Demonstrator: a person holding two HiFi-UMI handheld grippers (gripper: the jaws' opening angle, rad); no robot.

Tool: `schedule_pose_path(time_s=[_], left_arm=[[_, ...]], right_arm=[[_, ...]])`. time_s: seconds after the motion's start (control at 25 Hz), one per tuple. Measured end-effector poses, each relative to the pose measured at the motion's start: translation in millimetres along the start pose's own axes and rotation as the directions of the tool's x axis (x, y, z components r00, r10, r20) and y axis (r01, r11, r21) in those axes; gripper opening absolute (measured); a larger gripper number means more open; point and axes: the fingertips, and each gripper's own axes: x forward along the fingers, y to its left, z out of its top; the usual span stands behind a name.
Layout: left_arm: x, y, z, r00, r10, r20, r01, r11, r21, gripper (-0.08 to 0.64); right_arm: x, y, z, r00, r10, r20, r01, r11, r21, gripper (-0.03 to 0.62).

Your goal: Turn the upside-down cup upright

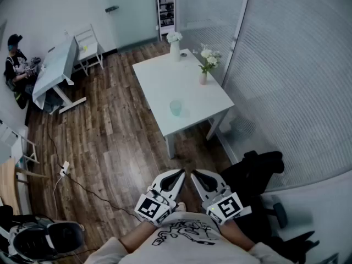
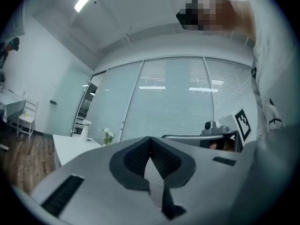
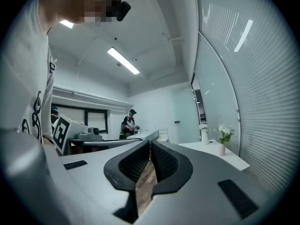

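A translucent pale green cup [image 1: 175, 108] stands near the front edge of the white table [image 1: 159, 81], well ahead of me; I cannot tell which way up it is. Both grippers are held close to my body, far short of the table. My left gripper [image 1: 179, 174] and my right gripper [image 1: 196, 175] sit side by side, both shut with nothing between the pads. In the left gripper view the jaws [image 2: 150, 140] meet in front of the blinds. In the right gripper view the jaws [image 3: 150, 144] are closed too, with the table [image 3: 220, 151] off to the right. The cup shows in neither gripper view.
A tall white vase [image 1: 175, 47] and a small pink vase of flowers [image 1: 203, 76] stand at the table's far side. A black office chair [image 1: 258, 172] sits at my right by the glass wall. At far left are a second desk [image 1: 55, 70], a seated person [image 1: 14, 65] and a floor cable [image 1: 64, 169].
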Motion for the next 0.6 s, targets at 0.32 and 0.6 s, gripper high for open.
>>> schedule_pose_path(time_s=[0.32,0.6], left_arm=[[5,-6,-7,1.0,-0.005,-0.012,0.005,1.0,0.002,0.003],[2,7,-16,0.999,0.03,-0.031,-0.03,0.999,-0.017,0.003]], right_arm=[[-8,-4,-4,1.0,-0.003,-0.002,0.003,0.999,0.042,0.044],[2,-7,-13,0.999,0.018,-0.026,-0.017,0.999,0.051,0.046]])
